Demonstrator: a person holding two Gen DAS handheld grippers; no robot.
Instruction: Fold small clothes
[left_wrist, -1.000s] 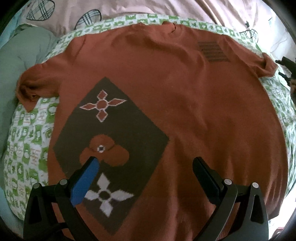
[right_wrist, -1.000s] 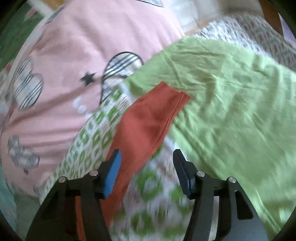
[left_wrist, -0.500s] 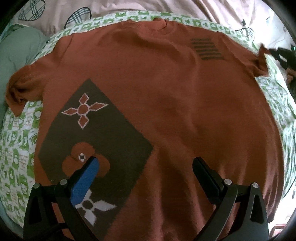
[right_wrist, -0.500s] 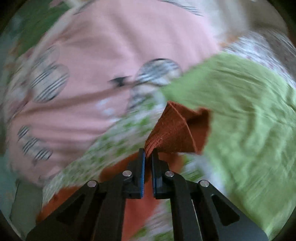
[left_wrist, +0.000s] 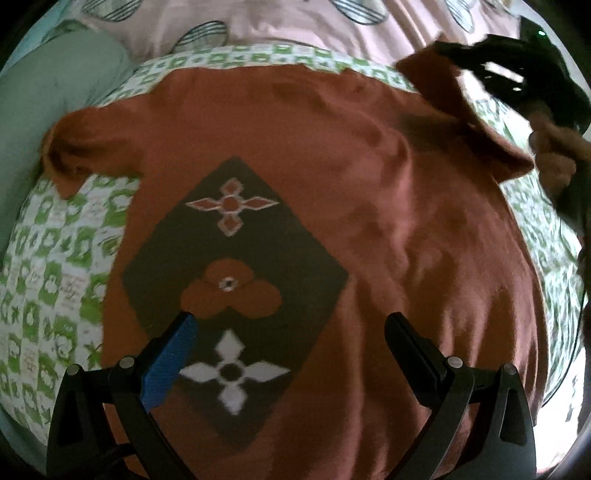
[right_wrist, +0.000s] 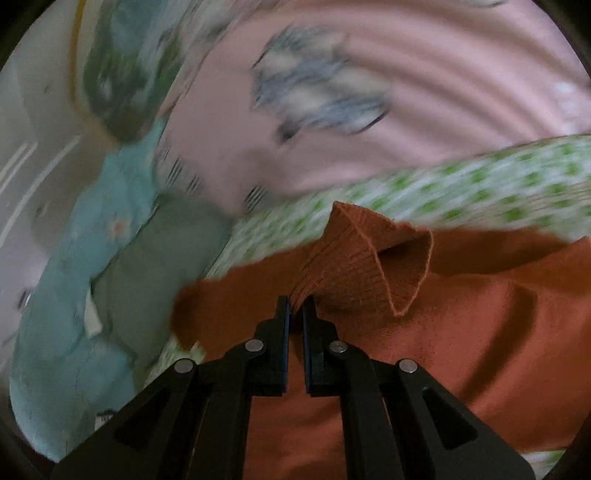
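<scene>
A rust-orange knit sweater (left_wrist: 388, 206) with a dark diamond panel lies spread flat on a green-and-white patterned cloth (left_wrist: 55, 266). My left gripper (left_wrist: 290, 332) is open and empty, hovering over the sweater's lower part above the diamond panel. My right gripper (right_wrist: 296, 308) is shut on the ribbed cuff of the sweater's right sleeve (right_wrist: 365, 258) and holds it lifted over the sweater's body. In the left wrist view the right gripper (left_wrist: 491, 70) shows at the top right with the sleeve (left_wrist: 465, 122) folded inward. The left sleeve (left_wrist: 81, 147) lies flat.
A pink patterned blanket (left_wrist: 288, 26) lies beyond the sweater's collar. A grey-green cushion (left_wrist: 48, 92) sits at the far left, with a light blue fabric (right_wrist: 74, 280) beside it. The person's hand (left_wrist: 557, 158) is at the right edge.
My right gripper closed on the right sleeve cuff, lifted it and carried it inward over the sweater's body. My left gripper stayed open above the diamond panel, shifting only slightly.
</scene>
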